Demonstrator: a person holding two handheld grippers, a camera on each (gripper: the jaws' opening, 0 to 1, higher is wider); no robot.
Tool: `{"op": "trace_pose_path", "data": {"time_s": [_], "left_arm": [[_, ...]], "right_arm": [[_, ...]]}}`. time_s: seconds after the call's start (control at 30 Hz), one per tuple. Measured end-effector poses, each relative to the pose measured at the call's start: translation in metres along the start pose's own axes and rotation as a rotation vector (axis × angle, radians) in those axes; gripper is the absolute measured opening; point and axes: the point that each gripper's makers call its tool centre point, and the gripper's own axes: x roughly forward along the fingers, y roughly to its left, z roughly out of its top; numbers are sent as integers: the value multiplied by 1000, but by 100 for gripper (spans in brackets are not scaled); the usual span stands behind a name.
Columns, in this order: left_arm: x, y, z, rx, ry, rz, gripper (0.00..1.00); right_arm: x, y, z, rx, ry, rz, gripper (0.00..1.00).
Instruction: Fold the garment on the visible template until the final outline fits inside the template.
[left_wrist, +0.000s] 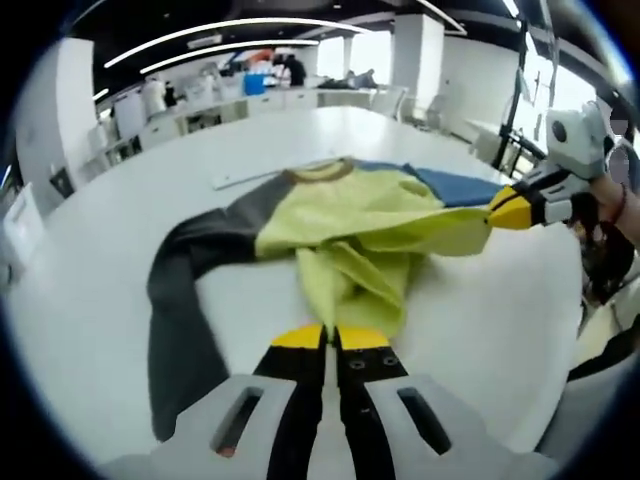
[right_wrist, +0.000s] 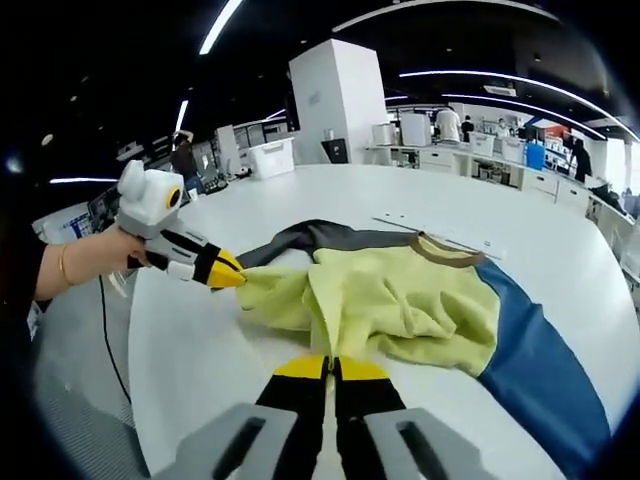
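Observation:
The garment (left_wrist: 345, 215) lies rumpled on the white table (left_wrist: 110, 290). It has a yellow-green body, a dark grey sleeve (left_wrist: 180, 300), a blue sleeve (left_wrist: 455, 185) and a brown collar (left_wrist: 322, 172). My left gripper (left_wrist: 331, 337) is shut, and the yellow cloth reaches its tips. In the right gripper view the left gripper (right_wrist: 237, 272) pinches the garment's (right_wrist: 400, 300) yellow edge at the left. My right gripper (right_wrist: 331, 367) is shut on a fold of the yellow body. In the left gripper view the right gripper (left_wrist: 497, 212) holds a stretched yellow edge. A pale flat strip (left_wrist: 250, 178) lies beyond the collar.
The table's rounded edge (right_wrist: 150, 400) runs close on the left of the right gripper view, with a cable (right_wrist: 110, 340) hanging beyond it. A person's hand (right_wrist: 95, 258) holds the left gripper. White counters (left_wrist: 250, 105), a column (right_wrist: 340, 100) and people stand far behind.

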Motion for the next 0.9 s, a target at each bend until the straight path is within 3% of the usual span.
{"op": "trace_pose_path", "data": {"time_s": [0.9], "left_arm": [[-60, -19, -13, -41, -10, 43, 0]], "right_arm": [[-70, 2, -36, -27, 41, -18, 0]]}}
